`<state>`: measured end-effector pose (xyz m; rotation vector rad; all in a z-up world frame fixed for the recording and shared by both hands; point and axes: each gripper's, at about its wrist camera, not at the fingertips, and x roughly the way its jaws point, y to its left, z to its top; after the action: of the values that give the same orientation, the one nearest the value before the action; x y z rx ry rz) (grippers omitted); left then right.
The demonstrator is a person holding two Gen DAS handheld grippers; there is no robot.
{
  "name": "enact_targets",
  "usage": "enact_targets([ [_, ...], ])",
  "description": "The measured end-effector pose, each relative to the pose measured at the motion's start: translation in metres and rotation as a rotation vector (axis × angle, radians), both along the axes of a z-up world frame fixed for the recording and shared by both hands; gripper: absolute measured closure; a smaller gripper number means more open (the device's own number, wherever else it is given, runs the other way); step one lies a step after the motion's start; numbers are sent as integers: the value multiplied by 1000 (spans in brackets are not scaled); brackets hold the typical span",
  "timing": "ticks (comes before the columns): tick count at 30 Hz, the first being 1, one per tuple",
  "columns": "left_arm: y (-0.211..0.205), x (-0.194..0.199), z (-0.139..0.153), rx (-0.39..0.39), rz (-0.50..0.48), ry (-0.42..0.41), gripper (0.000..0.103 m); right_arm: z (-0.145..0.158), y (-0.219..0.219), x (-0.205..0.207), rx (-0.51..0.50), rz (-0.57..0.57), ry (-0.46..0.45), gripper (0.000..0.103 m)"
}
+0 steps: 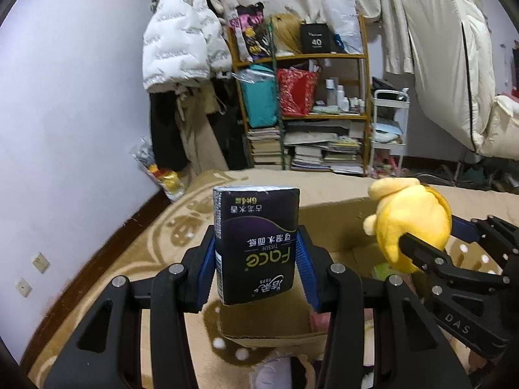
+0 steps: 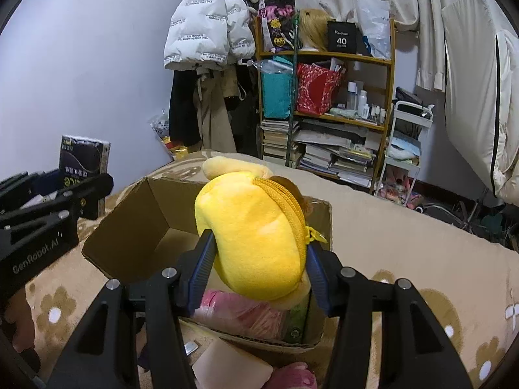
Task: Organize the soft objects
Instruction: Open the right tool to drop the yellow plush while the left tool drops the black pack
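My left gripper (image 1: 256, 259) is shut on a dark "Face" tissue pack (image 1: 256, 243) and holds it upright above the left side of an open cardboard box (image 1: 337, 220). My right gripper (image 2: 259, 262) is shut on a yellow plush toy (image 2: 256, 236) with a zipper, held over the box (image 2: 136, 227). In the left wrist view the plush (image 1: 412, 220) and the right gripper (image 1: 431, 253) show at the right. In the right wrist view the tissue pack (image 2: 84, 162) and the left gripper (image 2: 81, 188) show at the left. Pink and green soft items (image 2: 246, 314) lie inside the box.
The box sits on a beige flower-patterned blanket (image 2: 405, 243). A pink item (image 2: 292, 376) and a pale flat piece (image 2: 233, 366) lie in front of the box. A cluttered wooden shelf (image 2: 327, 97), hanging coats (image 2: 207, 32) and a white cart (image 2: 405, 142) stand beyond.
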<state>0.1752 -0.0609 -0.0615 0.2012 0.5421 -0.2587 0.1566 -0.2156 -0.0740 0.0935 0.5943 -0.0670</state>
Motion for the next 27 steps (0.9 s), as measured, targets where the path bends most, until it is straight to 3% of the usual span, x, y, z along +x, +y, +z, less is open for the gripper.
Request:
enact_targets([
  [11,3,10,-10,-100,-40,124,59,-6,4,-1,3,43,16,46],
  [20,1,19,-20,-70,-43,165,58,-11,4,3,3,64,37,43],
  [23,2,19,-23,-63,-33,169,46,-14,2,4,20,66,46,43],
  [27,2,18,-23,-45,-28,159,43,-14,1,5,12,59,52,43],
])
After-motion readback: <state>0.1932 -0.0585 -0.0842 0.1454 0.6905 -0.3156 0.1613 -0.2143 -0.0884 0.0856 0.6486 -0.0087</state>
